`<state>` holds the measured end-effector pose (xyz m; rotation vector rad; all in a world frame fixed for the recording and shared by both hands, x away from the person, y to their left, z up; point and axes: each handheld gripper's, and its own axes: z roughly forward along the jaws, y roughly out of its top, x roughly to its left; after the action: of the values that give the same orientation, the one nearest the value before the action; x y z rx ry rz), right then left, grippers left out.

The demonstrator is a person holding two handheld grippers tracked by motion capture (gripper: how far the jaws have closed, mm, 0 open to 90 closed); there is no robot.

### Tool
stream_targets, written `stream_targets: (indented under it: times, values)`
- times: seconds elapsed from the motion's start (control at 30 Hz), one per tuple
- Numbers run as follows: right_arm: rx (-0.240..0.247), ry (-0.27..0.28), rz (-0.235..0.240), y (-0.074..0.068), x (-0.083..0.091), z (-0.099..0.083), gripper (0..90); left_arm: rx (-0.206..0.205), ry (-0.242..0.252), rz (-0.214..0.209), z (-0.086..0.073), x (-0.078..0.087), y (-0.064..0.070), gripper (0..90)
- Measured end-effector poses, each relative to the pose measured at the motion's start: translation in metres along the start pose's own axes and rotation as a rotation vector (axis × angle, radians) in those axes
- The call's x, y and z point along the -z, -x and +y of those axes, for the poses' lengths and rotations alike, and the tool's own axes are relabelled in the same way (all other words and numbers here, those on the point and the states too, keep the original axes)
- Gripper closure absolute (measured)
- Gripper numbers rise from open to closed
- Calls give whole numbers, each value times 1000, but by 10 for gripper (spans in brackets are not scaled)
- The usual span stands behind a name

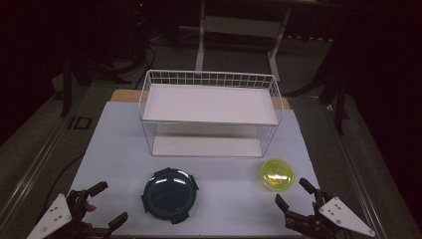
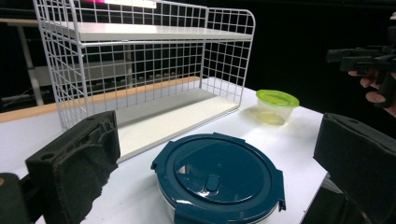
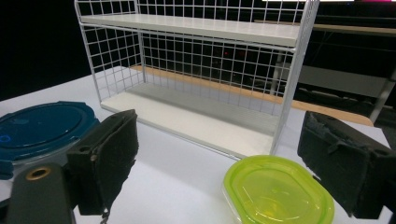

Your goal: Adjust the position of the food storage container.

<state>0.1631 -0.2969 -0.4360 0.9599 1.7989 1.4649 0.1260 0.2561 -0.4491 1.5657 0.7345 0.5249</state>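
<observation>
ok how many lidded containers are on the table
2: a round dark blue container in front of the wire rack, nearer the left tongs, and a small yellow-green container by the right tongs.

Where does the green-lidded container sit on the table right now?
In the high view the green-lidded container sits at the table's right, before the wire rack's right corner, just beyond the right gripper.

Two lidded containers (image 1: 169, 194) (image 1: 278, 175), one wire rack (image 1: 209, 112), two claws (image 1: 107, 204) (image 1: 294, 192).

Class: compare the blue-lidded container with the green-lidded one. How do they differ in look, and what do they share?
The blue container is round, larger and dark, with clip tabs; the green container is oval, smaller and translucent. The blue one sits nearer the left gripper, the green nearer the right gripper. Both are lidded and upright.
</observation>
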Motion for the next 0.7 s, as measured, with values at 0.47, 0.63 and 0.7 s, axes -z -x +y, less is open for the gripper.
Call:
stream_targets:
  times: [0.47,0.63,0.7]
  values:
    - [24,13,13,-5,2,8,118,-6,17,-21,12,7,-2,0]
    - [24,14,21,-6,2,9,118,-25,-9,-21,14,5,-6,2]
    - [23,20,18,-7,2,10,118,-38,-19,-14,15,5,-7,33]
